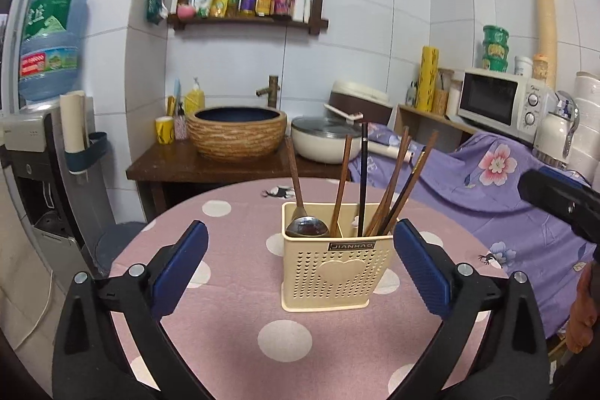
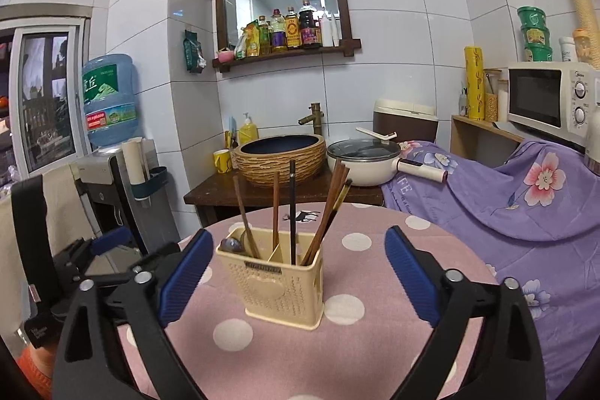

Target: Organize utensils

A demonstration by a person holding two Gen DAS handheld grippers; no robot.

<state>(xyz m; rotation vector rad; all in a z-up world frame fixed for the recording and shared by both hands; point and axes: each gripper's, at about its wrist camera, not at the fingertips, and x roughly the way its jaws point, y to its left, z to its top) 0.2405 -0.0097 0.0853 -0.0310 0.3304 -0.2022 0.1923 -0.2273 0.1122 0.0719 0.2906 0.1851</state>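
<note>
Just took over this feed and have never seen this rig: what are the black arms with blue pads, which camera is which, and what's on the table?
They are hand-held grippers, each carrying its own camera. One picture looks along the left gripper, the other along the right gripper. Both have their jaws wide open and hold nothing. On the round pink polka-dot tablecloth stands a cream perforated plastic utensil holder with wooden chopsticks and a metal spoon inside.

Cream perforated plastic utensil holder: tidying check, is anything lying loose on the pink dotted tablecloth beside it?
No: only the holder stands on the tablecloth.
</note>
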